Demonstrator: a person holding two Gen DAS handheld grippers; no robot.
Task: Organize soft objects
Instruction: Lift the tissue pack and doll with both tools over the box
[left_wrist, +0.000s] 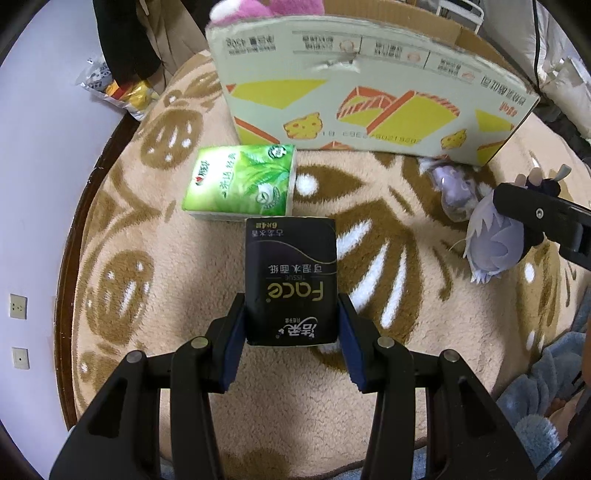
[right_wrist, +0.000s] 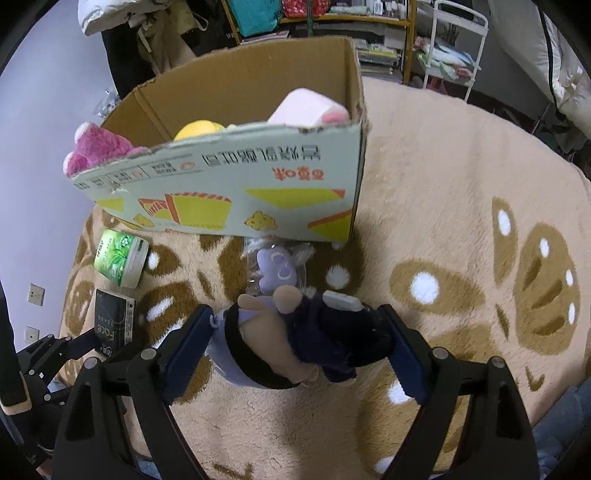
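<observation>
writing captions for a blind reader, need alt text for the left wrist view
The left tongs grip a black tissue pack above a tan patterned rug. Beyond it lie a green tissue pack and a printed cardboard box; a plush doll is at right.

Your two wrist cameras look steeply down along their tools, close over the rug (left_wrist: 147, 229). Both views share the cardboard box (left_wrist: 369, 99), the green tissue pack (right_wrist: 118, 262) and the rug.

A crinkled foil bag (left_wrist: 110, 88), perhaps snacks, lies off the rug (left_wrist: 155, 236) beneath hanging coats (right_wrist: 155, 40).
</observation>
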